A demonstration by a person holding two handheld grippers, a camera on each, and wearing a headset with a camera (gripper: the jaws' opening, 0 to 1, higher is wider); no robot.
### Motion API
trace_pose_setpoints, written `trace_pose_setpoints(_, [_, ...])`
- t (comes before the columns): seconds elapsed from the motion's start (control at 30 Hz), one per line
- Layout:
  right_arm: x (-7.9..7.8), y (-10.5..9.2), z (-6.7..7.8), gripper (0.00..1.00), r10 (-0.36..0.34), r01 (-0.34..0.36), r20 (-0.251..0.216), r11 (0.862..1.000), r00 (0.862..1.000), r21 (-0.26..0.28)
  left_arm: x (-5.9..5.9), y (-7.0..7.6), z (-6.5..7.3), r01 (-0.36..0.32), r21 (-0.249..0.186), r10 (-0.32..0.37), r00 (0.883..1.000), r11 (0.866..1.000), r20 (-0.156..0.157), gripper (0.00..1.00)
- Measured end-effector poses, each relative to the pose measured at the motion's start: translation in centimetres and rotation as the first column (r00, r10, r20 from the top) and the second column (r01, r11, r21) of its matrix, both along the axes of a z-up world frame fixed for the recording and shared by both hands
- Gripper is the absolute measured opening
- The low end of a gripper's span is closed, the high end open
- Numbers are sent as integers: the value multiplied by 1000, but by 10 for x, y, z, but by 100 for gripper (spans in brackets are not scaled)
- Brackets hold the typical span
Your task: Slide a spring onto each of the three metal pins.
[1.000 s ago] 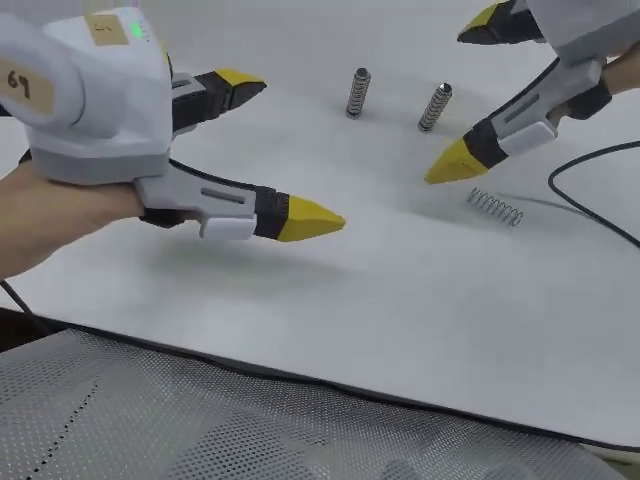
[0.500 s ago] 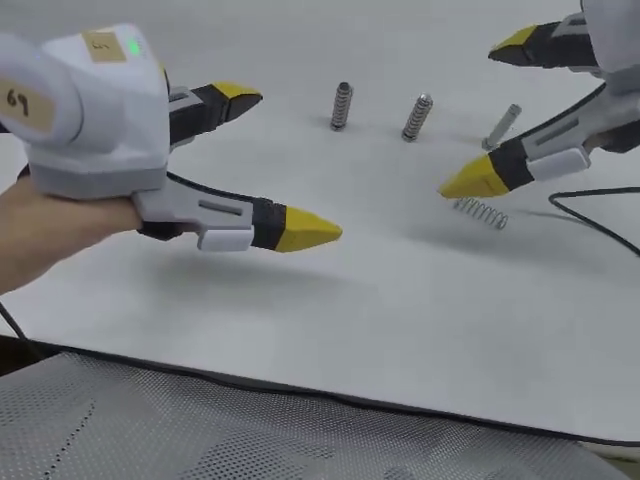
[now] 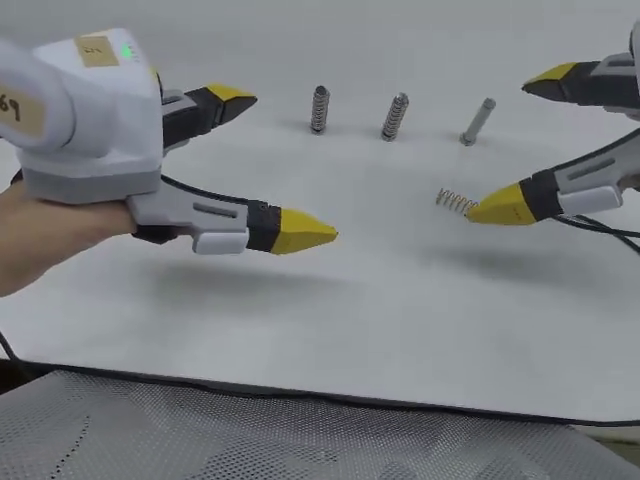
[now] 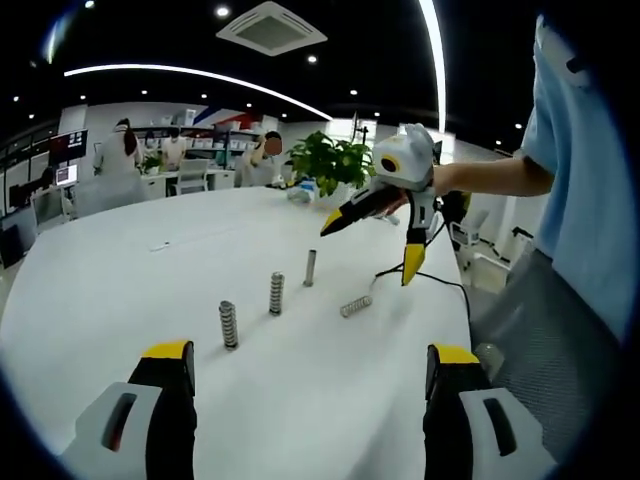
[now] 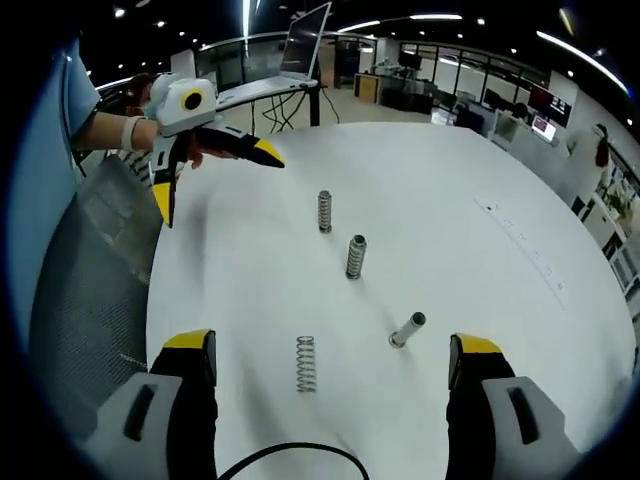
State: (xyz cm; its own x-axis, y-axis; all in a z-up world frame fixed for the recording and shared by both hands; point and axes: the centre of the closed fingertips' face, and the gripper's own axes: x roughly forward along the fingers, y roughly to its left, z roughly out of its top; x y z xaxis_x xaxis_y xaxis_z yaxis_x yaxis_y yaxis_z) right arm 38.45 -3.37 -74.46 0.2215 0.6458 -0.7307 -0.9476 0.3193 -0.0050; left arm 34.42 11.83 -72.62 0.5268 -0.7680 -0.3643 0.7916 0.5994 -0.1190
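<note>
The left gripper (image 3: 287, 167) hovers over the table (image 3: 350, 320), its jaws spread wide with nothing between them. The right gripper (image 3: 502, 148) is also spread and empty. In the head view its lower tip sits just beside one end of the loose spring (image 3: 455, 202), which lies flat on the table; whether they touch I cannot tell. In the right gripper view the spring lies between the jaws, with the bare pin (image 3: 478, 121) standing near it. In line with that pin, the middle pin (image 3: 395, 117) and left pin (image 3: 319, 109) stand already sprung. A black cable (image 5: 285, 447) curls under the right gripper.
</note>
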Motion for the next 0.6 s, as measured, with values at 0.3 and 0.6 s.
trace_pose_setpoints(0.3, [-12,-24,4,95,-82,82,4,996,997,35,-1,-10,1,34,8,-34,999,999,2,93])
trace_pose_setpoints(0.6, [-26,-47,6,93,-160,160,0,986,987,55,-3,-22,1,78,15,-78,997,997,0,93])
